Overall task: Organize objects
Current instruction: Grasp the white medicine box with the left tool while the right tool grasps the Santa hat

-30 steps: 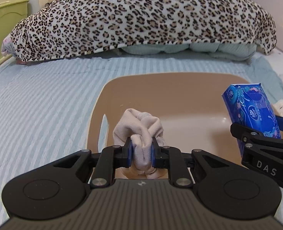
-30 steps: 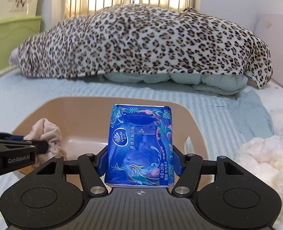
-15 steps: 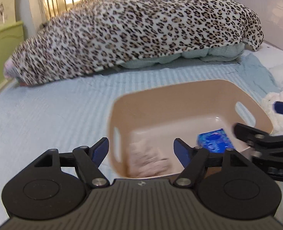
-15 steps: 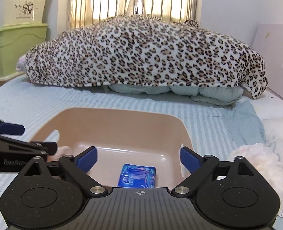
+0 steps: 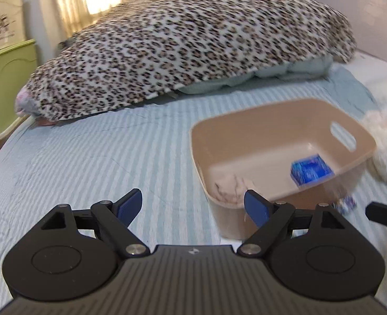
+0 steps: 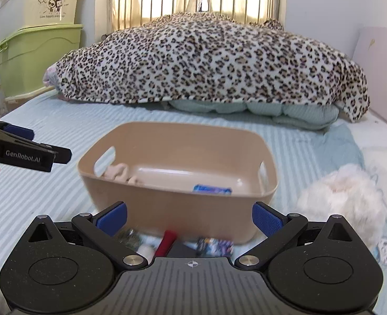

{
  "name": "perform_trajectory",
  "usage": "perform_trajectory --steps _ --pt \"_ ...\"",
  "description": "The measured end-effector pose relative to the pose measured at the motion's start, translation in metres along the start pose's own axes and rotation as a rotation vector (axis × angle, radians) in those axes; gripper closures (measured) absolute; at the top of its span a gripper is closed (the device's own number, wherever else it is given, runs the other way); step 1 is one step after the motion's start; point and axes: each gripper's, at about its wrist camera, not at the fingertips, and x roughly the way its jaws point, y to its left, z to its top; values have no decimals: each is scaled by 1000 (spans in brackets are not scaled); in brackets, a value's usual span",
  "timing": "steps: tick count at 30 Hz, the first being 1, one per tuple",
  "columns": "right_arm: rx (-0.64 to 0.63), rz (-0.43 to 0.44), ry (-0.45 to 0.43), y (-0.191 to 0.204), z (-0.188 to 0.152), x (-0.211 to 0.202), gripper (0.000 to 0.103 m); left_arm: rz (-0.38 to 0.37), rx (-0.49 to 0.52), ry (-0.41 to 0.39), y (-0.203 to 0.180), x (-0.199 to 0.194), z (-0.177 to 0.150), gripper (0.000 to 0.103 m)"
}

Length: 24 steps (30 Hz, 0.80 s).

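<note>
A tan plastic basket stands on the striped bed. In it lie a beige cloth and a blue tissue pack. My left gripper is open and empty, pulled back to the basket's near left. My right gripper is open and empty, in front of the basket's near wall. Several small items, among them a red one and a printed packet, lie blurred on the bed between its fingers.
A leopard-print blanket is heaped across the back of the bed. A fluffy white item lies right of the basket. Green and cream storage bins stand at the left. A wall runs along the right.
One second ago the left gripper held the cloth and the right held the tissue pack above the basket. Both opened, dropped them in, and have pulled back; the left has swung left.
</note>
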Motion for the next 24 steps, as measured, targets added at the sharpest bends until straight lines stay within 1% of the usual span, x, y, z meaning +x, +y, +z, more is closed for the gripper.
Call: perform_trajectory --steps 3,7,11,14,17,21,23,24 --pt "7 18 35 6 -12 4 0 -26 37 23 -2 5 -17 17" --pt "10 51 88 17 -26 14 2 -59 46 69 -3 22 -38 17" --pt "-13 62 147 26 -40 27 11 -94 39 120 -1 43 -55 17" --pt "5 85 195 27 -49 38 19 -111 50 152 -2 55 -64 17" --pt "23 102 228 26 -55 46 23 -129 57 173 -5 65 -71 17" --pt "9 106 254 30 -64 53 28 -156 80 209 -11 73 -79 18" --pt "8 108 269 30 -68 58 33 -157 70 222 -11 78 -80 19" --pt "8 110 276 30 -68 60 36 -158 65 227 -11 80 -81 22"
